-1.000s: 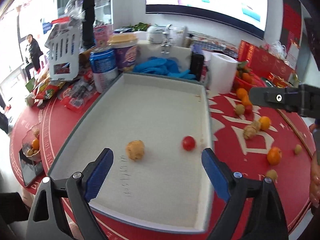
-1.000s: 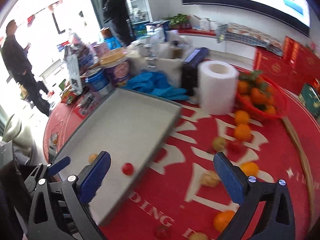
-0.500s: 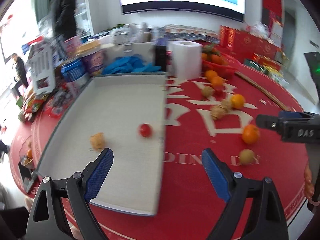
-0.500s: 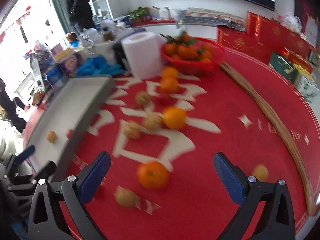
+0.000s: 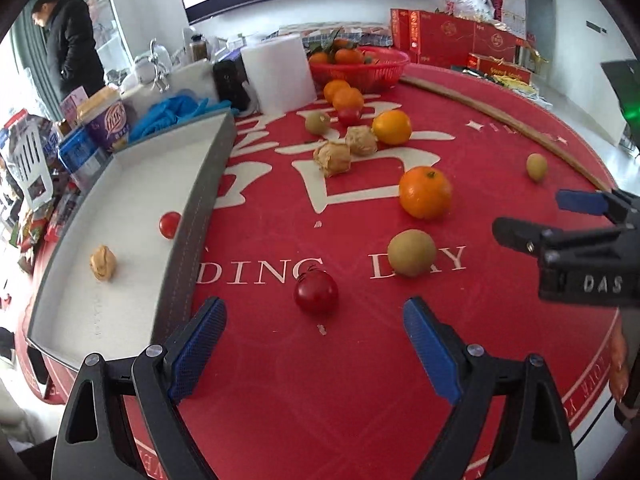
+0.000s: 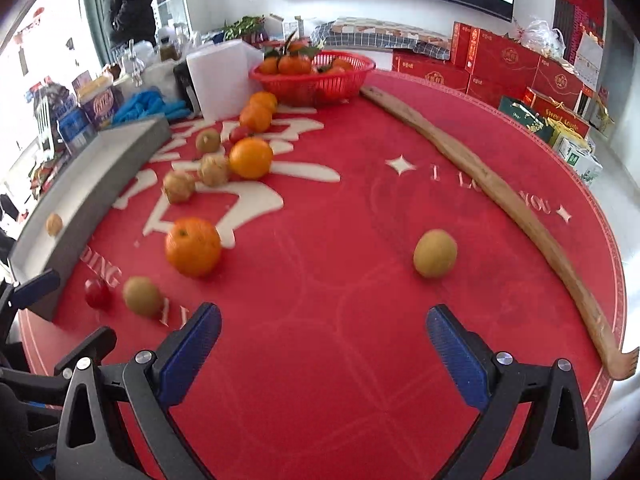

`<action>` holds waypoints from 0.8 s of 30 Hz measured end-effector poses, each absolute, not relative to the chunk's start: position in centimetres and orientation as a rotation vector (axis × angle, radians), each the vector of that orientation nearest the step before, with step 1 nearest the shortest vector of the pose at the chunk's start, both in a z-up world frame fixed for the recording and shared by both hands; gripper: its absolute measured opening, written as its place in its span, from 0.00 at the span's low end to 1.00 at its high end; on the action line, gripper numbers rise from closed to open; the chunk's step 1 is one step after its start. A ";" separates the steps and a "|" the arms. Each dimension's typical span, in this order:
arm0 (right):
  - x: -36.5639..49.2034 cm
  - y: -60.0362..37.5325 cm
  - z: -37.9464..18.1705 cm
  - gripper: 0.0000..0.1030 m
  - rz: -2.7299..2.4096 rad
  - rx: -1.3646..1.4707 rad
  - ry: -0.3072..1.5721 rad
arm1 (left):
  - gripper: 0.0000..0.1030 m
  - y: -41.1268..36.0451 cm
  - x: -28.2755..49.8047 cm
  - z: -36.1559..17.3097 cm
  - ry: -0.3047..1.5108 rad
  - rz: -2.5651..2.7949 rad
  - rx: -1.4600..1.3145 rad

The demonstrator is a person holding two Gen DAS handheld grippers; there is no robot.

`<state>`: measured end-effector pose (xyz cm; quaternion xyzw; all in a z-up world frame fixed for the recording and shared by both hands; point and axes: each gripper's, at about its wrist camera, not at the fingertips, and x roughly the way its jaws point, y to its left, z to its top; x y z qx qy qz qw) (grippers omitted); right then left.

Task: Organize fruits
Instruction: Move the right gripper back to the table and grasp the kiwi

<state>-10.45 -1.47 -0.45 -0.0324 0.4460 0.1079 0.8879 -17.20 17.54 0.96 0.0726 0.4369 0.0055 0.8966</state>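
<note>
My left gripper (image 5: 316,320) is open and empty, just behind a red tomato (image 5: 315,291) on the red tablecloth. A brown-green fruit (image 5: 411,252) and an orange (image 5: 425,192) lie beyond it. The grey tray (image 5: 200,208) at the left holds a small tomato (image 5: 169,224) and a tan husked fruit (image 5: 103,262). My right gripper (image 6: 324,328) is open and empty; a yellow-green fruit (image 6: 435,253) lies ahead to its right, an orange (image 6: 193,246) ahead to its left. The right gripper also shows in the left wrist view (image 5: 568,220).
More oranges, husked fruits and a tomato lie mid-table (image 5: 360,140). A red basket of oranges (image 6: 316,76), a paper roll (image 5: 280,76), blue gloves (image 5: 172,112), cans and snack packs stand at the back. A long wooden stick (image 6: 500,208) lies along the table's right edge.
Both grippers have swung right, away from the tray and over the loose fruit on the cloth. Both stayed open and empty.
</note>
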 end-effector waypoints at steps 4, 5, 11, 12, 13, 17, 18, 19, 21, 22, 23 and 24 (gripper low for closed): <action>-10.4 -1.3 -1.0 1.00 0.214 -0.094 0.922 | 0.89 18.1 -17.2 0.9 0.904 0.032 0.133; -10.4 -1.3 -1.0 1.00 0.222 -0.088 0.921 | 0.89 18.3 -17.2 1.0 0.902 0.035 0.128; -10.4 -1.4 -1.0 1.00 0.222 -0.089 0.922 | 0.89 20.2 -17.6 2.0 0.878 0.045 0.065; -10.4 -1.4 -1.0 1.00 0.219 -0.093 0.923 | 0.89 20.4 -17.6 2.1 0.879 0.046 0.059; -10.4 -1.4 -1.0 1.00 0.212 -0.102 0.925 | 0.89 20.5 -17.6 2.1 0.880 0.044 0.057; -10.5 -1.3 -1.1 1.00 0.196 -0.111 0.925 | 0.89 20.6 -17.0 1.9 0.895 0.046 0.061; -10.5 -1.3 -1.2 1.00 0.195 -0.112 0.925 | 0.89 20.5 -16.8 2.0 0.897 0.038 0.058; -10.4 -1.3 -1.2 1.00 0.194 -0.112 0.925 | 0.89 20.4 -16.8 2.1 0.897 0.030 0.052; -10.4 -1.3 -1.1 1.00 0.195 -0.112 0.925 | 0.89 20.1 -16.7 2.2 0.892 0.009 0.043; -10.4 -1.3 -1.2 1.00 0.195 -0.113 0.925 | 0.89 19.8 -16.6 2.2 0.893 0.008 0.051; -10.4 -1.3 -1.2 1.00 0.195 -0.113 0.925 | 0.89 19.4 -16.5 2.1 0.895 0.007 0.064; -10.4 -1.3 -1.1 1.00 0.197 -0.116 0.928 | 0.89 18.9 -16.4 1.9 0.901 0.010 0.085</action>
